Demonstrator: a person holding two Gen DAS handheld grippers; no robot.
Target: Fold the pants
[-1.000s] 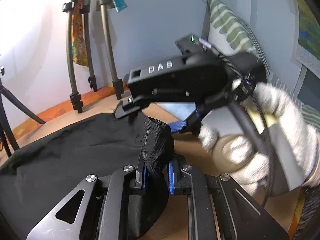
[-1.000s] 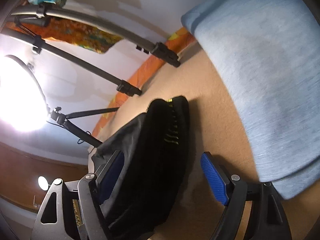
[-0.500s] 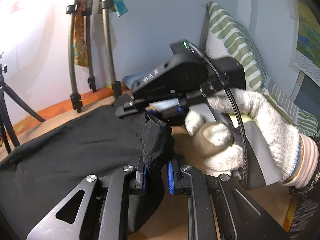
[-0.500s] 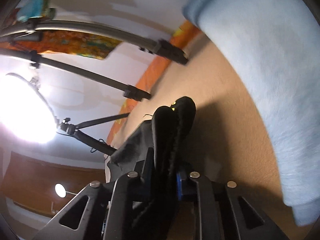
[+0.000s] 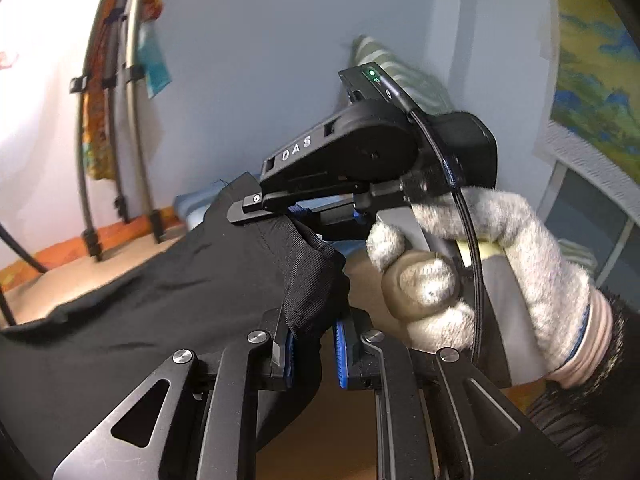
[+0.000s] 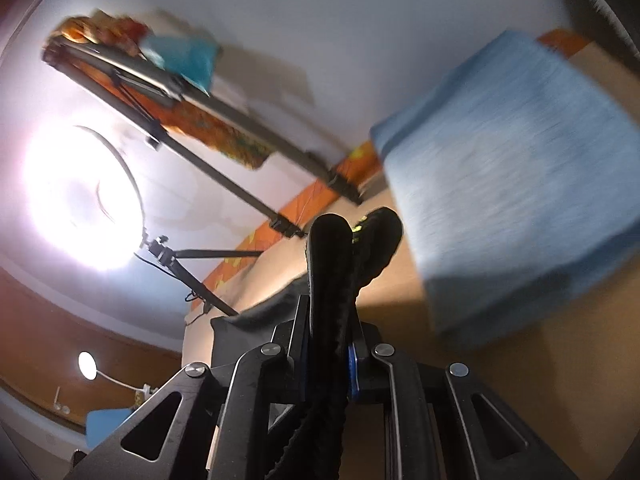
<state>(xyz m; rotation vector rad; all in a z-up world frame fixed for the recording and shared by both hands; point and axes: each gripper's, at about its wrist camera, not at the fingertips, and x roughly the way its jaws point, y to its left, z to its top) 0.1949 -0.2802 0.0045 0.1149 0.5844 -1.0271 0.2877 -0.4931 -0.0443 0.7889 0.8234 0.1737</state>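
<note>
Pants (image 5: 168,280): black, waistband end bunched up and lifted off the tan surface (image 5: 332,436), rest draped down and away to the left in my left cam.
Left gripper (image 5: 312,350): pinched nearly all the way closed on a fold of the pants; ribbed black fabric sticking up betw. my blue pads (image 5: 341,354), squeezed tight.
Right gripper (image 6: 329,354): jaws had just been closing w/ the pants between them. Clamped on a thick double roll of the waistband, which poked up past my tips like two black humps. Tiny yellow-green tag bit visible betw. the humps.
Right gripper in left cam (image 5: 304,210): black body w/ "DAS" on it, green LED on top, tips biting the upper edge of the pants just above and behind my left grab.
Gloved hand (image 5: 480,280): grey knit glove wrapped round the right gripper's handle, black cable running over it.
Blue towel (image 6: 512,176): folded light blue thing lying on the surface, right of the pants in right cam, not touching them afaict.
Tripod legs (image 5: 132,152): standing at the far edge by the wall, orange patterned cloth near them.
Ring light (image 6: 80,200): blown-out bright blob on the left of right cam.
Striped pillow (image 5: 404,76): green/white, against the wall behind the right gripper, blurry.
</note>
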